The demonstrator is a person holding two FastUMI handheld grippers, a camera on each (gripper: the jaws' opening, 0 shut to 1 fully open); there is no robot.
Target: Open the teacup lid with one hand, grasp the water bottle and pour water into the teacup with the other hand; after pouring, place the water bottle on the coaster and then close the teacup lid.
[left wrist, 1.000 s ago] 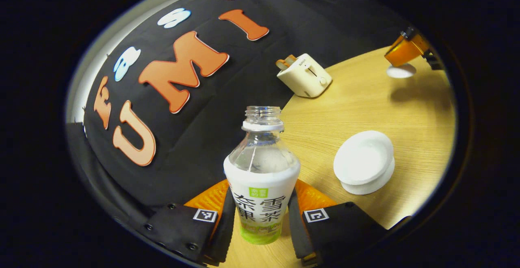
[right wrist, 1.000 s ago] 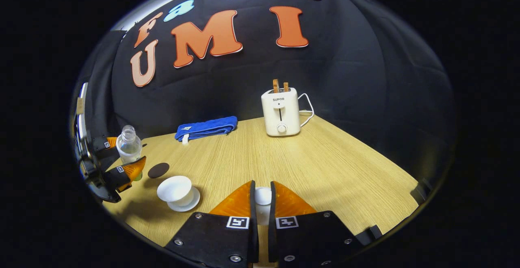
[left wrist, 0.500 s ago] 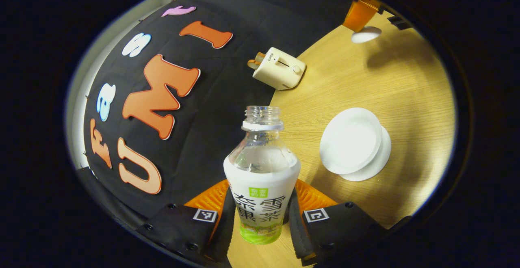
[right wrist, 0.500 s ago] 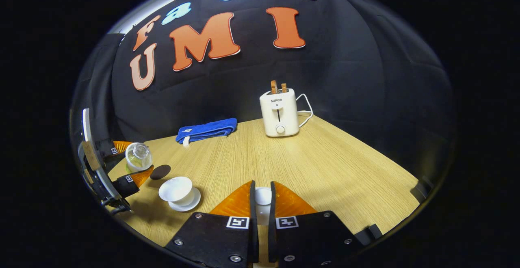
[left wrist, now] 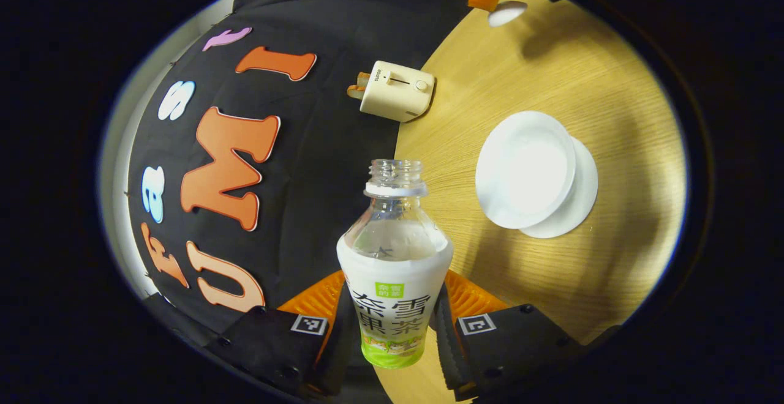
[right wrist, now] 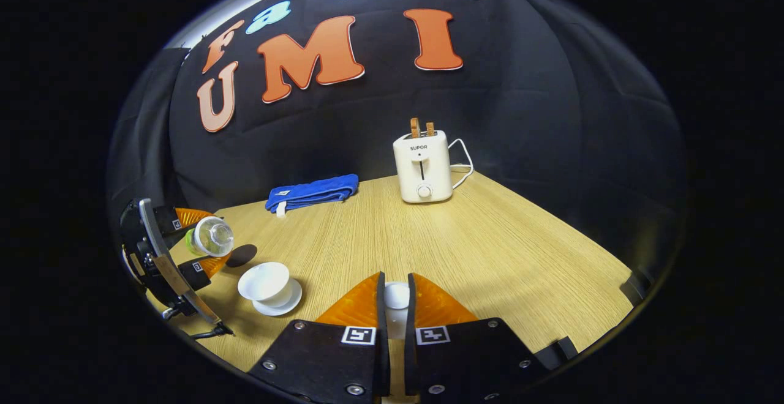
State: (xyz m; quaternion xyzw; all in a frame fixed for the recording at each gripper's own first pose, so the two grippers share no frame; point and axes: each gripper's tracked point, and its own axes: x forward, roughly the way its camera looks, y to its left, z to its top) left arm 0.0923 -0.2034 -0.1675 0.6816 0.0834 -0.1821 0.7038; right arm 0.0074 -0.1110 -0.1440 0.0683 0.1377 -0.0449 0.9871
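Observation:
My left gripper (left wrist: 392, 324) is shut on an uncapped water bottle (left wrist: 393, 257) with a white and green label, holding it by its lower body. The bottle is tipped far over towards the open white teacup (left wrist: 525, 168) on its saucer (left wrist: 582, 199). In the right gripper view the left gripper (right wrist: 196, 251) holds the tilted bottle (right wrist: 211, 237) just left of and above the teacup (right wrist: 264, 281). My right gripper (right wrist: 395, 303) is shut on the white teacup lid (right wrist: 396, 295), held above the table. A dark round coaster (right wrist: 243, 254) lies behind the cup.
A cream toaster (right wrist: 422, 168) with toast stands at the back of the wooden table (right wrist: 490, 257). A folded blue towel (right wrist: 312, 192) lies at the back left. The toaster (left wrist: 395, 89) and the right gripper with the lid (left wrist: 506, 12) appear in the left gripper view.
The left gripper has rolled the bottle further over towards the teacup and moved closer above it. The right gripper with the lid has stayed still.

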